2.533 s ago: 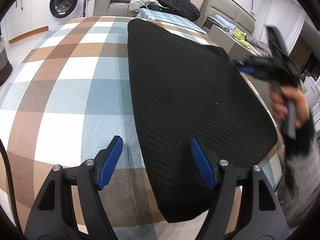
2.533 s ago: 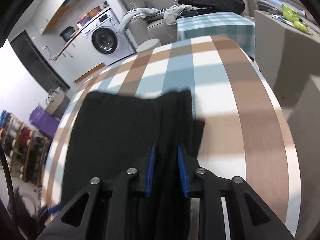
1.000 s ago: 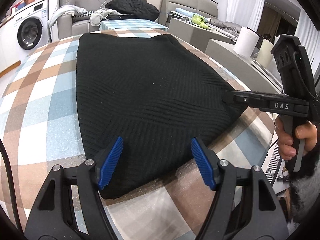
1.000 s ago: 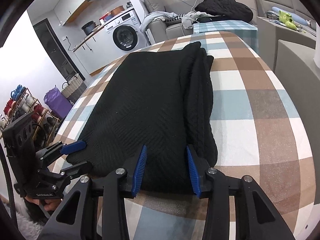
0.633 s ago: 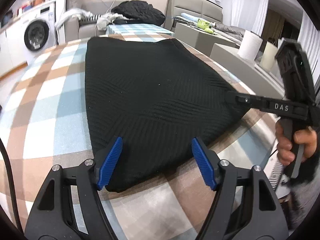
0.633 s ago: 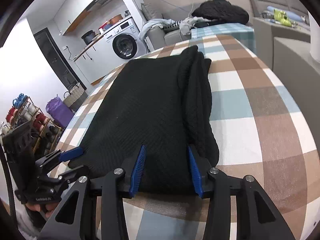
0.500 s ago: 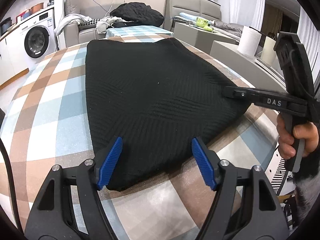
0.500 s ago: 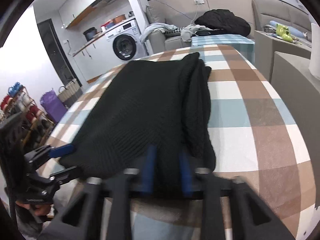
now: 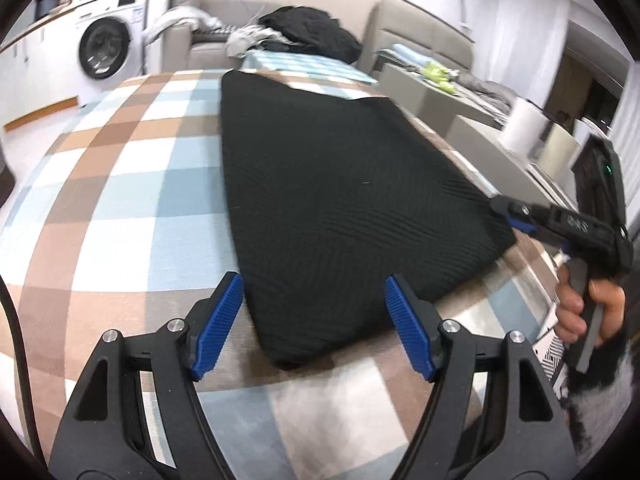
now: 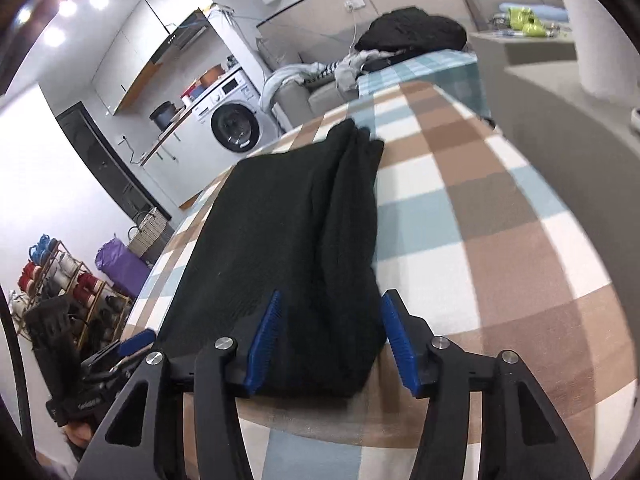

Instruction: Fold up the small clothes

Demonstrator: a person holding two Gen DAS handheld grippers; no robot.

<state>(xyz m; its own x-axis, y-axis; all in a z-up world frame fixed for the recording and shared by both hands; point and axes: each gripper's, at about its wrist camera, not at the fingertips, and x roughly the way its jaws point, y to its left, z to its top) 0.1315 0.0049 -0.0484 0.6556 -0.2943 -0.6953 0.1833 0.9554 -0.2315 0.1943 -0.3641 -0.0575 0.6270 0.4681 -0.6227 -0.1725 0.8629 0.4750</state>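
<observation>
**Black knit folded on the checked tabletop, both jaws released**

Nearest, the left gripper (image 9: 314, 322) stands with its blue-padded jaws spread wide, the near corner of the folded black ribbed knit garment (image 9: 336, 192) lying between them, untouched by either pad. The right gripper (image 10: 332, 342) is at the garment's other near corner, its jaws opening; the thick folded edge sits between the blue pads, and they no longer pinch it. From the left wrist view, a hand (image 9: 580, 304) in a fuzzy dark cuff grips that right tool's handle.

The garment lies flat as a long rectangle on the brown, blue and white checked tabletop (image 9: 120, 184), stretching away from both tools. Beyond it, a white washing machine (image 9: 106, 54) stands against the wall, and a beige sofa (image 9: 424, 28) carries a heap of dark clothing (image 9: 316, 34).
</observation>
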